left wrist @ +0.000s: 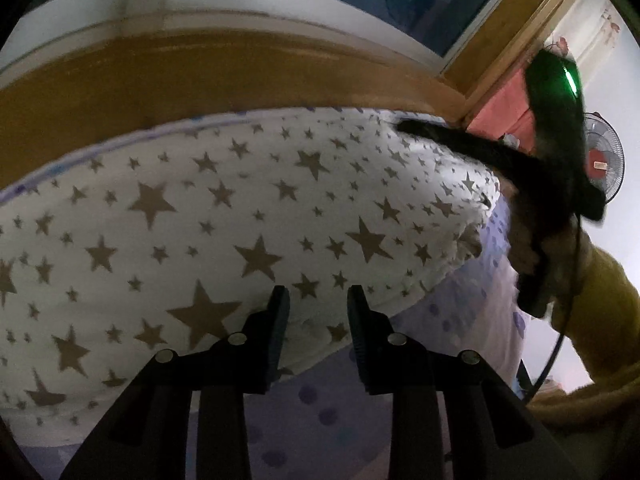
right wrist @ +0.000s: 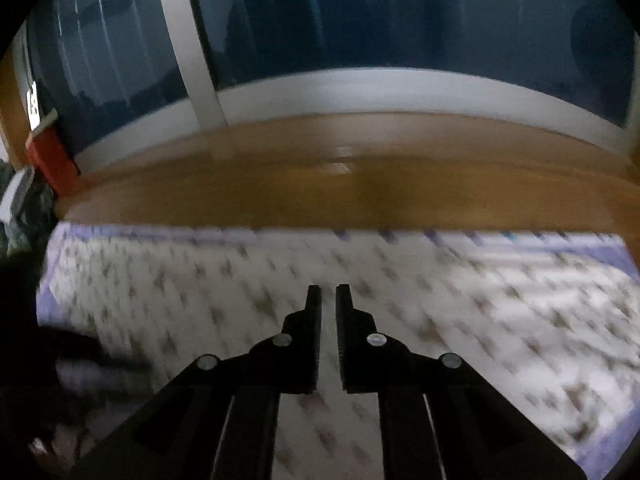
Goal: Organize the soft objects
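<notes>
On the bed, a white quilt (left wrist: 248,216) printed with tan stars lies spread over a lilac dotted sheet (left wrist: 332,408), and it reaches back almost to the wooden ledge (left wrist: 200,72) under the window (right wrist: 400,20). We hold the left gripper (left wrist: 319,300) at the quilt's near edge, its fingers parted with a gap between them; the quilt's hem sits right at the fingertips, but we cannot tell whether any cloth is caught between them. From the left wrist view we see our right gripper (left wrist: 416,127) far off to the right, its dark tip lying against the quilt's far right corner, with a green light glowing on its body and our hand (left wrist: 532,248) in a mustard sleeve (left wrist: 600,312) behind it. In the right wrist view the same gripper's fingers (right wrist: 314,320) stand almost together, only a thin slit left, hanging above the starred cloth, which is badly blurred there; whether they pinch any fabric we cannot tell. A fan (left wrist: 604,160) stands at the far right by the pale wall. A red box (right wrist: 50,160) sits on the ledge at the far left in the right wrist view.
</notes>
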`<state>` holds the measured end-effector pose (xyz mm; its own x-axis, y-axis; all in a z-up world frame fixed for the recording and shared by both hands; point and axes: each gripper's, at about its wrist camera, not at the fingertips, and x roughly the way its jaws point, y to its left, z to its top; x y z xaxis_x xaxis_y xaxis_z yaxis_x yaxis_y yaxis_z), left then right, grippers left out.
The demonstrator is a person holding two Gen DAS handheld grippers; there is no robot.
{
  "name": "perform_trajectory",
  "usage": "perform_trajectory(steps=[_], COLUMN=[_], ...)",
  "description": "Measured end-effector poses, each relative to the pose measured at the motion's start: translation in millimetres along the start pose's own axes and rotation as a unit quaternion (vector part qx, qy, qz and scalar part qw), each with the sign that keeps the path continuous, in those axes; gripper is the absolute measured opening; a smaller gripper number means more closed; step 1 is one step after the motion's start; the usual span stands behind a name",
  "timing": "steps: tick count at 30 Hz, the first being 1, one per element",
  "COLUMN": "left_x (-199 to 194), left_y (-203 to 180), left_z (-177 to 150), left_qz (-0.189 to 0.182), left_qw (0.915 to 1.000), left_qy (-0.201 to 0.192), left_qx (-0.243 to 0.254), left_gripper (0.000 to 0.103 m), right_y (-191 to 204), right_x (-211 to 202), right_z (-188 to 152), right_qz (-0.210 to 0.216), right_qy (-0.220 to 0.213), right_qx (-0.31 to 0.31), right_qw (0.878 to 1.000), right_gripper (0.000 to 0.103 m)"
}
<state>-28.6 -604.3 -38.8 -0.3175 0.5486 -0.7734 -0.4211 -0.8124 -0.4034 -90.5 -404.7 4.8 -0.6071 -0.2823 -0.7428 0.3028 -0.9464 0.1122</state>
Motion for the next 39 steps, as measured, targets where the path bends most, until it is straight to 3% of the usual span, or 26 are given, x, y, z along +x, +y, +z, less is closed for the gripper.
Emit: perform_trajectory(steps=[6,11,14,16,18,21,26,32,36,38,39], left_x=[-4,9,23,37,51,71,94,104,105,105,105], left_y=[-26,-70,-89,-98,-105,-114,-123,-131,-132,-132,-133], left_z=[15,35,43,47,50,51,45,36,34,33,32], left_qz=[0.010,0.022,0.031,0.039,0.047,0.070,0.094,0.126,0.129,0.131,0.132], left_qw=[0.9996,0.9981,0.9983,0.9988,0.9989,0.9972,0.9915,0.9860,0.9851,0.9845,0.9842], left_qy=[-0.004,-0.009,-0.009,-0.005,-0.001,0.000,-0.003,0.013,0.010,0.007,0.006], left_qx=[0.028,0.056,0.049,0.029,0.009,-0.024,-0.090,-0.109,-0.113,-0.117,-0.119], left_gripper=[0.029,0.029,0.029,0.029,0.029,0.029,0.029,0.029,0.029,0.030,0.030], right_y=[-60,-90,-106,-117,-125,-130,-137,-131,-128,-127,-124], right_x=[-56,-68,-49,-35,-21,4,48,84,95,98,96], right_z=[-36,-18,5,14,24,36,53,54,50,47,46], right_qz=[-0.044,-0.034,-0.013,0.002,0.022,0.046,0.122,0.142,0.140,0.136,0.135], right_qy=[0.032,0.044,0.058,0.069,0.075,0.075,0.082,0.094,0.089,0.083,0.079], right_qx=[0.009,-0.013,-0.047,-0.064,-0.088,-0.133,-0.150,-0.195,-0.221,-0.233,-0.244], right_qw=[0.998,0.998,0.997,0.996,0.993,0.987,0.978,0.966,0.961,0.959,0.957], right_gripper=[0.007,0.008,0.010,0.020,0.038,0.039,0.039,0.039,0.037,0.022,0.006])
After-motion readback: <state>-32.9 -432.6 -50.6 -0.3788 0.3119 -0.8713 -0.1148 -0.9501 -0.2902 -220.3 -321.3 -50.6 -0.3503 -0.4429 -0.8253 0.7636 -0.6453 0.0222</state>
